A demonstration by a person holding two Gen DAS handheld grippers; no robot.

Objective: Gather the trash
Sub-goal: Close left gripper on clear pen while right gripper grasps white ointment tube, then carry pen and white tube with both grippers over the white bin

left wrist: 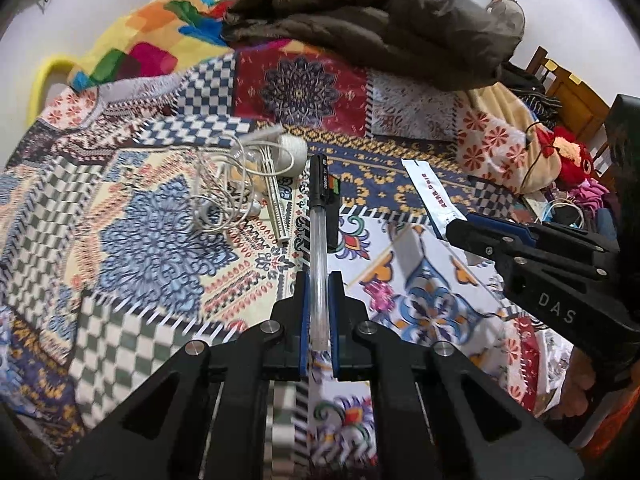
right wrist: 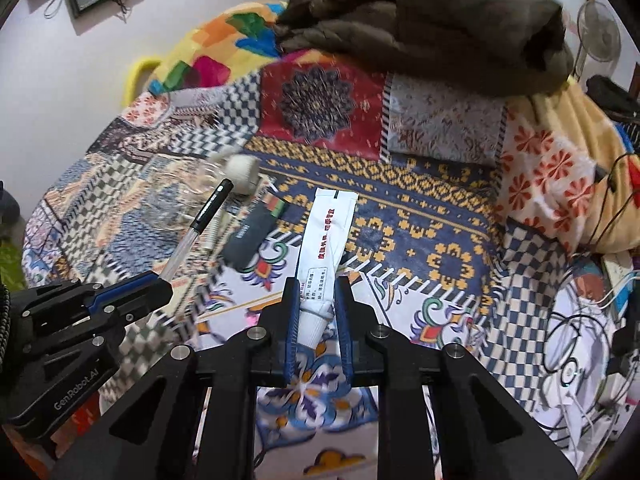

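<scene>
A patchwork bedspread (left wrist: 168, 216) covers the bed, a brown puffer jacket (left wrist: 372, 20) heaped at its far end; above the cloth the right gripper (right wrist: 318, 304) clamps a white ointment tube (right wrist: 326, 232), the left gripper (left wrist: 319, 300) pinches a clear pen (left wrist: 319, 216) with black cap

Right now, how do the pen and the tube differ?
The pen is thin, clear-barrelled with a black cap; the tube is flat, white, with red print. The pen sits in the left claw, the tube in the right claw. Both are clamped and point away from their cameras.
</scene>
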